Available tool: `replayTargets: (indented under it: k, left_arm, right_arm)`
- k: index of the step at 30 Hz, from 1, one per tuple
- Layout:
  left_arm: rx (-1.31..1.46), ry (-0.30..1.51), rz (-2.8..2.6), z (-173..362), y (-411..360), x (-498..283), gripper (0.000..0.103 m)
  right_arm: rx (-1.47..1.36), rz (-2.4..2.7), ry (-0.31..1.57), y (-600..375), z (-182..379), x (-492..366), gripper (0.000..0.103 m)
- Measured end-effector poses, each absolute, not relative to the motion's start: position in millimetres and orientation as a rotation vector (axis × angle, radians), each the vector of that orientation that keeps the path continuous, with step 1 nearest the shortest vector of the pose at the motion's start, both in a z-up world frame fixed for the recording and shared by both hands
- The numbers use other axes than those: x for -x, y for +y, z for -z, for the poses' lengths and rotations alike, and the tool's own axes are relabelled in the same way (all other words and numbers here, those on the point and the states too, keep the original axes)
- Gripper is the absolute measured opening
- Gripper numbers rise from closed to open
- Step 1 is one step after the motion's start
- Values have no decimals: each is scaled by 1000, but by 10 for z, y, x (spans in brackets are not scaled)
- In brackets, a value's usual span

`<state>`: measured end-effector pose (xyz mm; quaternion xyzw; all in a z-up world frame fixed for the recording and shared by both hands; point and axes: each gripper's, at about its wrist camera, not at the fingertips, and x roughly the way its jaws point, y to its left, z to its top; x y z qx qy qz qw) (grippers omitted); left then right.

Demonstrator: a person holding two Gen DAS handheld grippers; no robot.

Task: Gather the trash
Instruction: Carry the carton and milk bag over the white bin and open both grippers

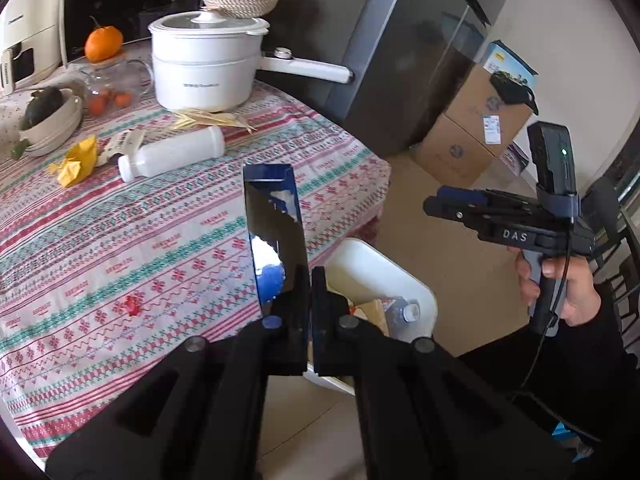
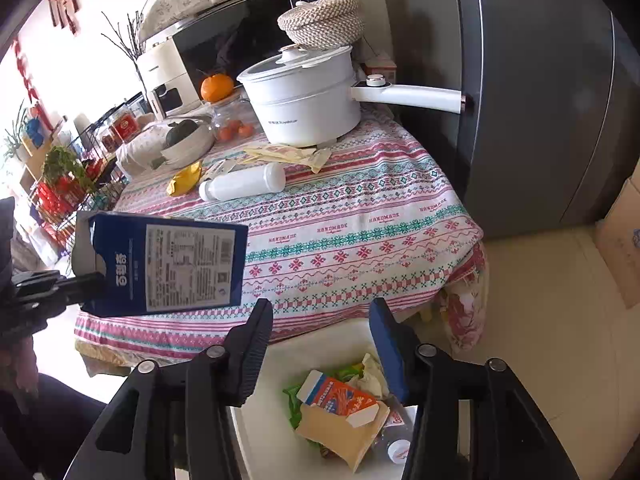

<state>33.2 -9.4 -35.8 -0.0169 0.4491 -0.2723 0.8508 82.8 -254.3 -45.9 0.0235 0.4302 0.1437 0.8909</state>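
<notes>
1. Left tool [image 1: 308, 280]: pressed together, pinching a flattened blue carton [image 2: 160, 264] by one end flap, above the table [image 1: 120, 260] edge and just beside the bin [image 2: 288, 352].
2. Right tool [image 2: 320, 344]: spread, nothing between the pads, poised over the bin, which already holds cartons and wrappers.
3. Handling (judged): carton light, thin, stiff enough to stand out edge-on; likely to pivot if gripped only at the flap.
4. Remaining on the table: white bottle [image 1: 172, 154], smooth, apt to roll; best gripped mid-body. Crumpled yellow wrapper [image 1: 76, 162], soft.
5. Bin's far rim cut off; bottle contents indeterminate.
</notes>
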Motion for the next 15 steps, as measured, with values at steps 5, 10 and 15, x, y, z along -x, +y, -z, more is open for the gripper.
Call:
replayTargets:
  k: [5,10,15]
  left_arm:
    - [-11,1010,689,472,-414,-249,2]
    - [-85,1061,733,626,-685,-160,2]
    - [-176,1052,720,688,-840,-83,31]
  right_arm:
    - [-61,-267,901,-2652,475,-820,61]
    - [-76,-242,914,-2753,501,-817,65]
    - [-77,-237,913,-2775,488,-795,68]
